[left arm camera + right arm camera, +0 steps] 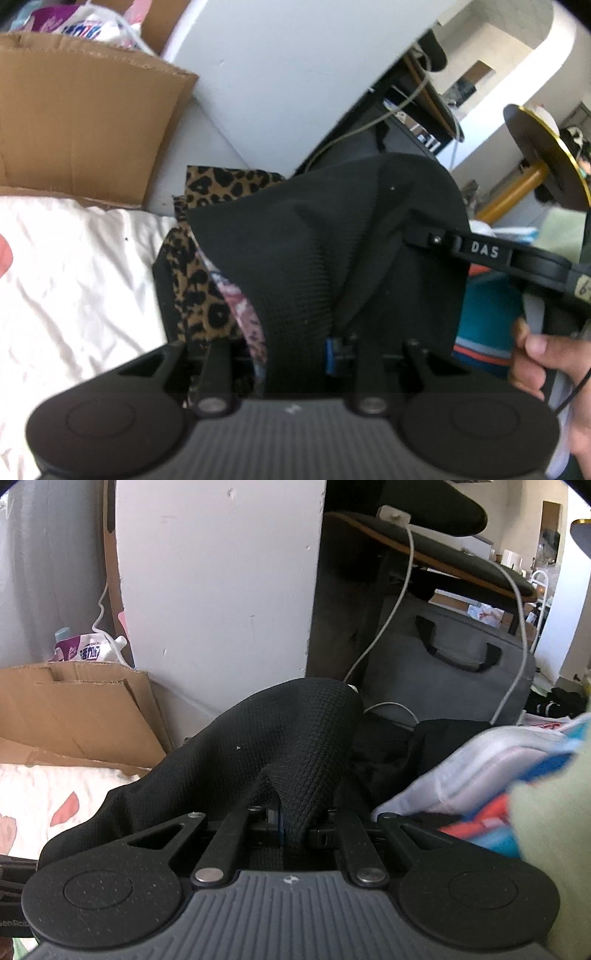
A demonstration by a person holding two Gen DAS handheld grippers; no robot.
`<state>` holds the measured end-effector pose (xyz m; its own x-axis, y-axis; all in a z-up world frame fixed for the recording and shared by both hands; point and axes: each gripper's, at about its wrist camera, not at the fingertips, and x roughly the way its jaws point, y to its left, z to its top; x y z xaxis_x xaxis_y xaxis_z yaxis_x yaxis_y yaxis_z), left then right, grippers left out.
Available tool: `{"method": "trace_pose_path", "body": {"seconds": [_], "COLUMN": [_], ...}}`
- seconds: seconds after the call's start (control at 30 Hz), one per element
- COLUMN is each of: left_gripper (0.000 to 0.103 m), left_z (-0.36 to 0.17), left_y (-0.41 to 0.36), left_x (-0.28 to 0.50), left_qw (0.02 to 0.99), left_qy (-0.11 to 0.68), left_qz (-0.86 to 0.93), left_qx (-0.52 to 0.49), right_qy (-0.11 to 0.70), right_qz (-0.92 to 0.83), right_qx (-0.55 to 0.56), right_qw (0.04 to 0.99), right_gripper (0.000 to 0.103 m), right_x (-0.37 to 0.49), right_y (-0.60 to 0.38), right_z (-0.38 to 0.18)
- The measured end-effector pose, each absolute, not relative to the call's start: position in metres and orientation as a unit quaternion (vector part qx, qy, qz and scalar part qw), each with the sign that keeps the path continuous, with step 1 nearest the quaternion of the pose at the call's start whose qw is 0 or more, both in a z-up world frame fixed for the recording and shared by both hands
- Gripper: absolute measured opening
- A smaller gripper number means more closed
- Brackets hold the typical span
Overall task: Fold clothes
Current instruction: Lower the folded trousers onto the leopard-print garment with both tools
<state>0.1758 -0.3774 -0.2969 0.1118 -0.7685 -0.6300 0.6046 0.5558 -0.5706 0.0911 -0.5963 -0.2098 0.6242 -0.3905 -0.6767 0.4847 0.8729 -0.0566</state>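
Both jaws clamp one black garment (pixel 332 240): left gripper (pixel 295 350) and right gripper (pixel 291 823) each pinch an edge, cloth bunched ahead of the jaws, held spread for folding above the bed (pixel 74 258).

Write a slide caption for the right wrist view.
Right tongs pinch a black knit garment above a floral sheet.

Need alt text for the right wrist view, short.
The right claw is shut on a bunched black knit garment that drapes leftward over a white bedsheet. Behind are a cardboard box, a white wall and a grey bag.
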Motion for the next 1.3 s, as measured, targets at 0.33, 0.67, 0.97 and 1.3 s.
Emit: {"method": "trace_pose_path", "body": {"seconds": [0.33, 0.67, 0.97, 1.3], "left_gripper": [0.03, 0.03, 0.03, 0.033], "left_z": [-0.319, -0.336, -0.372, -0.364], "left_y": [-0.395, -0.407, -0.396, -0.405], "left_x": [0.211, 0.229, 0.246, 0.247], "left_qw": [0.742, 0.747, 0.727, 0.737], "left_qy": [0.486, 0.491, 0.506, 0.514], "left_qz": [-0.453, -0.431, -0.424, -0.408], "left_qx": [-0.095, -0.124, -0.187, -0.164], "right_qy": [0.386, 0.403, 0.456, 0.452], "right_qz": [-0.228, -0.216, -0.242, -0.305], "right_qx": [0.084, 0.112, 0.082, 0.008], "right_qw": [0.89, 0.882, 0.853, 0.838], "right_gripper": [0.006, 0.007, 0.02, 0.03], "right_x": [0.141, 0.165, 0.192, 0.202], "right_y": [-0.631, -0.662, -0.67, -0.671], "right_z": [-0.245, -0.263, -0.287, -0.248]}}
